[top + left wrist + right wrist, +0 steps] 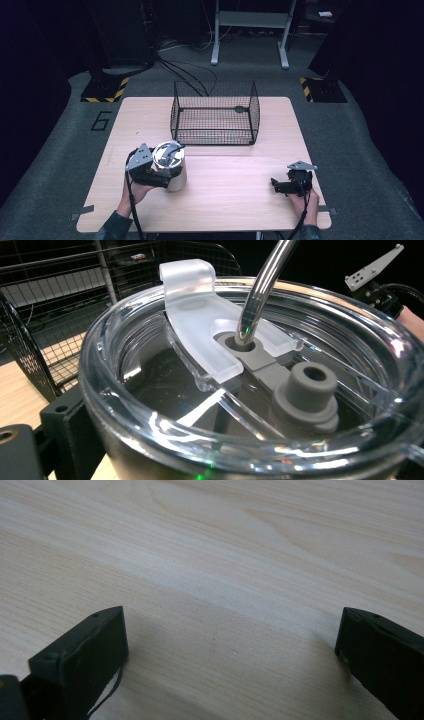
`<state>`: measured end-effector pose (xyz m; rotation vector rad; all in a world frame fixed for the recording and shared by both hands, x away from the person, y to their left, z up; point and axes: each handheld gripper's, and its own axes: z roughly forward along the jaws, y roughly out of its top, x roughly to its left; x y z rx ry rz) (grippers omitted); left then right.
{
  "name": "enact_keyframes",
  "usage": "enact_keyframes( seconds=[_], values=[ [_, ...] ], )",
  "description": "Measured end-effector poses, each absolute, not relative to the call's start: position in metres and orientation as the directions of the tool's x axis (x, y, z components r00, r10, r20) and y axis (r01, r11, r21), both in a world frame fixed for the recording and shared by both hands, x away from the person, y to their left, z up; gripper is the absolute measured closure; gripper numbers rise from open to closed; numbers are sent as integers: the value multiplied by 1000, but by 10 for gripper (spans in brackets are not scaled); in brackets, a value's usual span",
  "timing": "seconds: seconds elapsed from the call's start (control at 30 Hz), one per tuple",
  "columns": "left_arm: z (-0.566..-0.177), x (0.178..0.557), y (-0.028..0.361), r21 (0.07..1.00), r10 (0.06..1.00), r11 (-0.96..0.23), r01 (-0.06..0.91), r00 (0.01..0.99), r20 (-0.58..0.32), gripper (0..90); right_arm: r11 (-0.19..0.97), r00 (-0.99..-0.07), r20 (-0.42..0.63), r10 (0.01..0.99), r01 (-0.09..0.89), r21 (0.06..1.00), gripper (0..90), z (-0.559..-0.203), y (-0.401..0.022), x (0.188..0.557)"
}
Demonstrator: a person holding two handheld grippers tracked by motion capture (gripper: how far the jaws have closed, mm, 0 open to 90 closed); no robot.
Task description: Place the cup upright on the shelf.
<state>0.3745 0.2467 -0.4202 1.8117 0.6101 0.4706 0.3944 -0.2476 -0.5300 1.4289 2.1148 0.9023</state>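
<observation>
Left hand-held gripper (pixel 159 172) clamped on tumbler (pixel 170 165), lower left; wire basket (pixel 215 114) behind, upper centre. Right hand-held gripper (pixel 280 184) spread, lower right.

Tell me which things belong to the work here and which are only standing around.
In the work:
- steel cup with clear lid and metal straw
- left hand-held gripper
- wire basket

Standing around:
- right hand-held gripper, open over the table

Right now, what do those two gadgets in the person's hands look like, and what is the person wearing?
Each is a black, blocky handheld tool. The left gripper and the right gripper each carry a grey three-cornered plate with small holes on top, and a black cable trails from each toward the person. In the right gripper view the fingers are flat, dark, squared blocks. The sleeves look dark, perhaps greenish.
</observation>
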Motion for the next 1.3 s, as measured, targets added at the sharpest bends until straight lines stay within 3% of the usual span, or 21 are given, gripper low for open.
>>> enact_keyframes(
  seconds=[1.3],
  values=[
    [-372,421,211,961,553,-240,136,833,20,38,256,-375,7,927,646,719,0,-530,-248,394]
  ],
)
